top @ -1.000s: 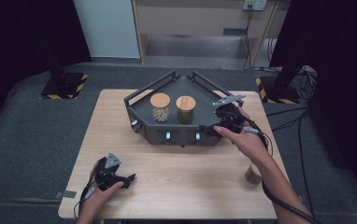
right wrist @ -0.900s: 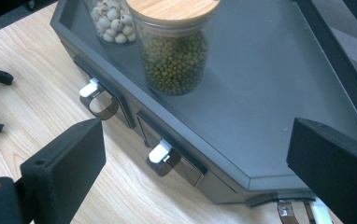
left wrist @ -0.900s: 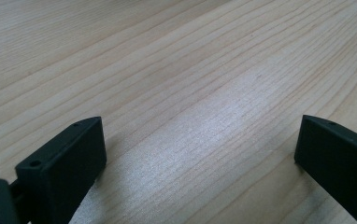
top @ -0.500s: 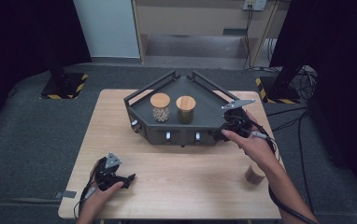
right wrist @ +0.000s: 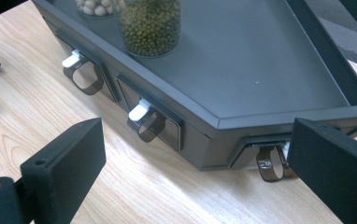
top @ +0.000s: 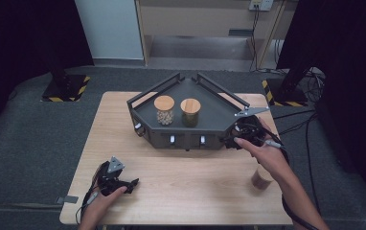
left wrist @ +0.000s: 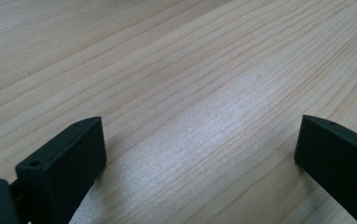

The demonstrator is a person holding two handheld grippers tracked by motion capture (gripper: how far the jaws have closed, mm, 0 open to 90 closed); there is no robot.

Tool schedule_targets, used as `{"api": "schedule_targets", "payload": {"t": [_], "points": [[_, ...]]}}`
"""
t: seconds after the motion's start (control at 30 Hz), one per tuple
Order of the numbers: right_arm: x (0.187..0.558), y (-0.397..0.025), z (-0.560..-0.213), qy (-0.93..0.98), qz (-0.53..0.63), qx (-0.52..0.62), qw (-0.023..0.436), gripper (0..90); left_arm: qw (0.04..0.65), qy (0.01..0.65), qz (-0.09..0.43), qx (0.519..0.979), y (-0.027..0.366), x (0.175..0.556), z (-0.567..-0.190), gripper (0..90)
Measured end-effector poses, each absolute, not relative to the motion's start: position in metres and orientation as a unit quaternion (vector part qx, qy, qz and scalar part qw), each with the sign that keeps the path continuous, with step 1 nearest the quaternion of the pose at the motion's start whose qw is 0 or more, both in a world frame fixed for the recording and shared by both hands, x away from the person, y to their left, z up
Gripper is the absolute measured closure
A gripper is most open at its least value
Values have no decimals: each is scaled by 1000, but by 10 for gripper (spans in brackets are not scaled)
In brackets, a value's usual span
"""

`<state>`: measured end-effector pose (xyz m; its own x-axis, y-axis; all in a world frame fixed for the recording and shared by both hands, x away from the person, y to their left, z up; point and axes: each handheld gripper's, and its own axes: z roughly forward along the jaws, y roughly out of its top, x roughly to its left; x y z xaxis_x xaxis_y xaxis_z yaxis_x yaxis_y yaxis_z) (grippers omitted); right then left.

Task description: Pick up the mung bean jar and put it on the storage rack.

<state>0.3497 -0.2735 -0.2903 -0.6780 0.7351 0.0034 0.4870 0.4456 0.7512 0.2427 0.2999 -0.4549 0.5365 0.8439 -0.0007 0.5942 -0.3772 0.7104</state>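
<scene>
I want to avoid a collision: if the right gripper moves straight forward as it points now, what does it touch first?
Probably the dark organizer tray's front corner; the right gripper has open jaws either side of it, near a drawer pull. Depth is unclear.

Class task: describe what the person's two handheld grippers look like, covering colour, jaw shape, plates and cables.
Both are black. The left gripper carries a grey three-cornered plate on top and trails a cable off the table edge. The right gripper has a similar grey plate and a dark cable running back along the forearm. In each gripper view the jaws are blocky, matte black pads with small holes. No sleeves show on the forearms.
</scene>
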Motion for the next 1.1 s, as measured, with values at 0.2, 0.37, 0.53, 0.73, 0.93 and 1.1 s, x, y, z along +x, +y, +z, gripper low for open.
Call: {"api": "schedule_targets", "payload": {"t": [0.2, 0.37, 0.53, 0.73, 0.93, 1.1], "points": [[346, -279, -294, 832, 379, 371, 165, 48, 337, 444, 185, 809, 300, 243, -455, 7], [343, -284, -297, 831, 379, 371, 167, 48, 338, 445, 185, 809, 300, 243, -455, 7], [338, -289, -300, 828, 382, 373, 169, 47, 337, 444, 185, 809, 300, 243, -455, 7], [333, -296, -304, 825, 385, 378, 170, 46, 337, 444, 185, 809, 300, 243, -455, 7], [327, -305, -308, 822, 385, 384, 172, 46, 337, 444, 185, 809, 300, 243, -455, 7], [321, -310, -312, 819, 383, 389, 178, 46, 338, 444, 185, 809, 300, 243, -455, 7]]}}
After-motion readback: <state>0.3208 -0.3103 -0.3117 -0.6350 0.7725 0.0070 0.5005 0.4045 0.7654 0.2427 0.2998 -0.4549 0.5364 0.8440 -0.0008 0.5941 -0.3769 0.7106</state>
